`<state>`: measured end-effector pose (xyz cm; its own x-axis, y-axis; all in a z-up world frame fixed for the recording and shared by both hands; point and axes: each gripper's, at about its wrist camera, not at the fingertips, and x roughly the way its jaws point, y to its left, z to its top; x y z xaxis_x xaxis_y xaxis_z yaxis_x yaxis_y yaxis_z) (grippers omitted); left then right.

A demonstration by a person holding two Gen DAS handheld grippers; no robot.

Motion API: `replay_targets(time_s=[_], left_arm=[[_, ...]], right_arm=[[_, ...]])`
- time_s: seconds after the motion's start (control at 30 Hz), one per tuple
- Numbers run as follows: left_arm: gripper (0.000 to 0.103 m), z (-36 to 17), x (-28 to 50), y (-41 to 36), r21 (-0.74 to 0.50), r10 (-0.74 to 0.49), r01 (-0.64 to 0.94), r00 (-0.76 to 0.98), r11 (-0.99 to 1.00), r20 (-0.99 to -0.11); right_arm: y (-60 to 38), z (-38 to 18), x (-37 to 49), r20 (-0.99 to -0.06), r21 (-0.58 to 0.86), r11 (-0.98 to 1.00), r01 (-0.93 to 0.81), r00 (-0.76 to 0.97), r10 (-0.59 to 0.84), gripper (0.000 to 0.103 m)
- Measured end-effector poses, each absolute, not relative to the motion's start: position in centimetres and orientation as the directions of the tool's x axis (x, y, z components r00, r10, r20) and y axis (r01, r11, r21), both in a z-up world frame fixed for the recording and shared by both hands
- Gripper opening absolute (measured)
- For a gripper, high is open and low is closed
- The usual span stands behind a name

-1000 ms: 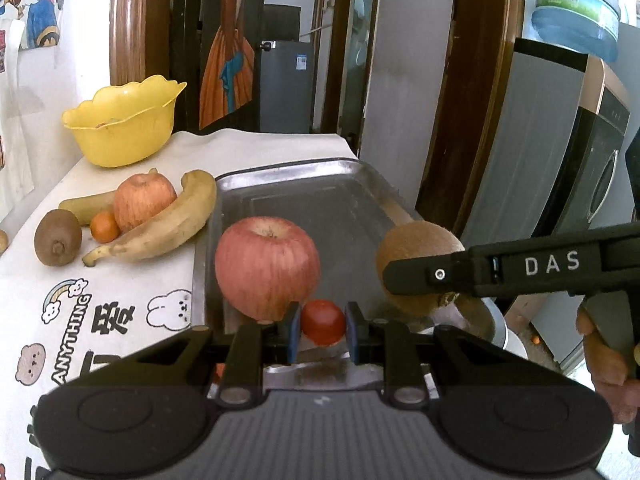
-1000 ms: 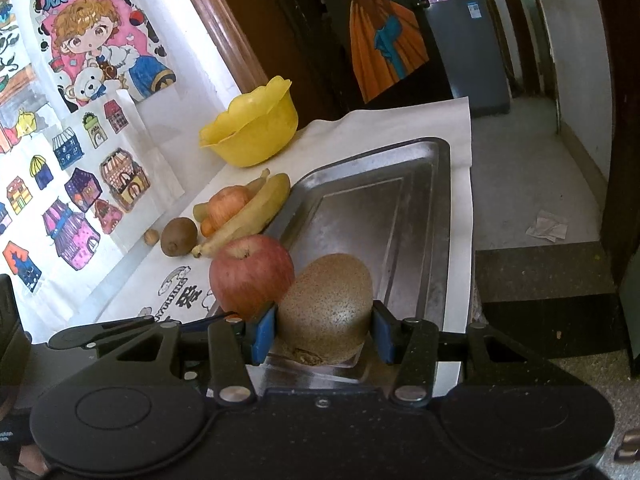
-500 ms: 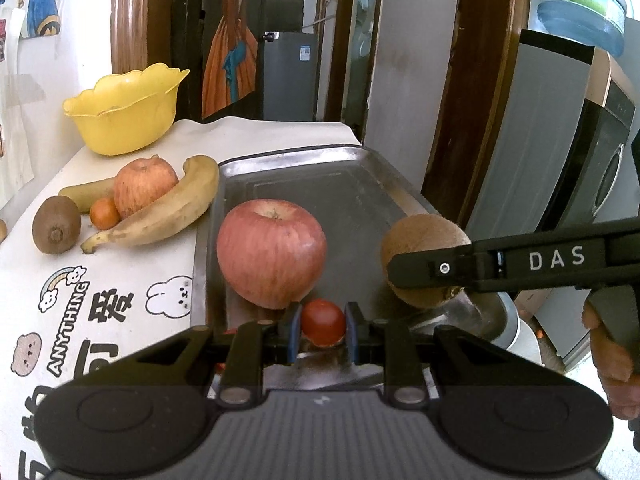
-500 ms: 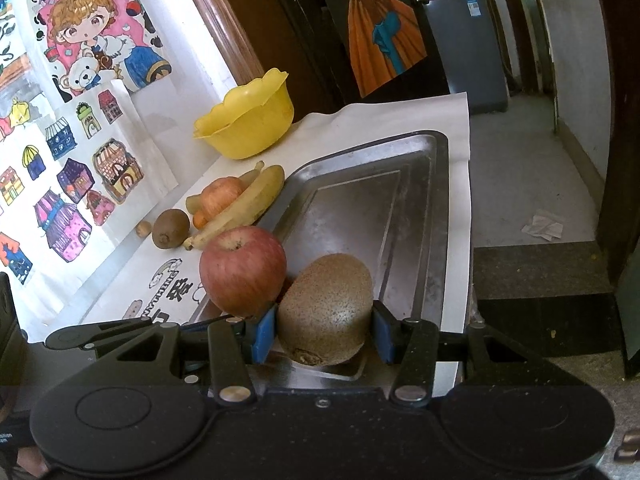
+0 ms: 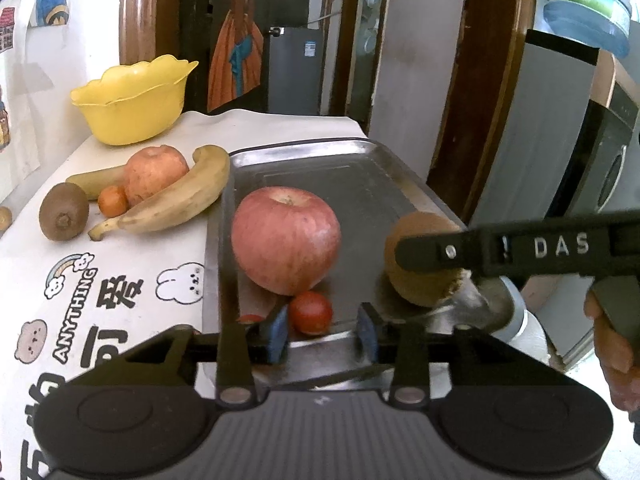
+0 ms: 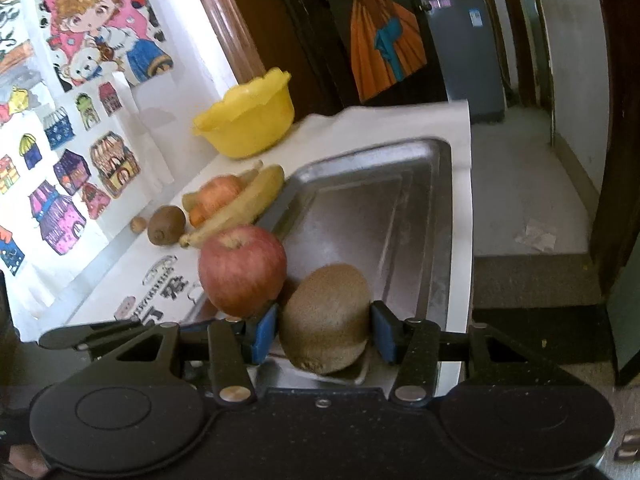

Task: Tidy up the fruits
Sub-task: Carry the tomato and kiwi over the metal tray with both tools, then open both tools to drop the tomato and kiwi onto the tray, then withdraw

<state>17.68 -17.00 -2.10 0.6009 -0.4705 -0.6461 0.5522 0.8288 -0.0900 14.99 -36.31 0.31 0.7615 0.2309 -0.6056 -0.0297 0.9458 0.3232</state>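
Fuzzy brown kiwi (image 6: pixel 326 316) on tray (image 6: pixel 436 208), beside red apple (image 6: pixel 242 270).

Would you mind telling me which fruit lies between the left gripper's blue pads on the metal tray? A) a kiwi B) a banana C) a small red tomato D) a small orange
C: the left wrist view shows the small red tomato lying on the metal tray between the left gripper pads, whose jaws are opening clear of it.

Cloth-covered table (image 5: pixel 120 280) with metal tray (image 5: pixel 320 152), loose fruit (image 5: pixel 172 204)
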Motion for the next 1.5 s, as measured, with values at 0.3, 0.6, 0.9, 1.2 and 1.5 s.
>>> replay_targets(time_s=[0.3, 0.6, 0.9, 1.2, 1.5], left_arm=[[0.074, -1.1, 15.6, -16.5, -0.085, -0.516, 0.596, 0.603, 0.798, -0.608], [0.09, 0.6, 14.1, -14.0, -0.066, -0.495, 0.555, 0.674, 0.829, -0.548], [0.102, 2.2, 13.0, -8.2, -0.042, -0.399, 0.432, 0.784, 0.901, -0.476], [0.103, 3.4, 12.4, -1.8, -0.044, -0.292, 0.305, 0.846, 0.951, -0.447], [0.103, 4.6, 11.2, 2.5, -0.04, -0.227, 0.23, 0.887, 0.972, -0.403]], right_arm=[[-36.0, 1.7, 13.8, -0.577, 0.301, 0.953, -0.031, 0.79, 0.207, 0.067], [-35.0, 3.9, 11.4, -0.512, 0.25, 0.968, -0.035, 0.844, 0.163, 0.083], [-33.2, 5.6, 8.6, -0.451, 0.196, 0.98, -0.025, 0.885, 0.113, 0.1], [-29.3, 6.7, 5.8, -0.406, 0.146, 0.989, -0.025, 0.91, 0.083, 0.102], [-24.0, 7.4, 4.4, -0.338, 0.082, 0.996, -0.043, 0.939, 0.068, 0.102]])
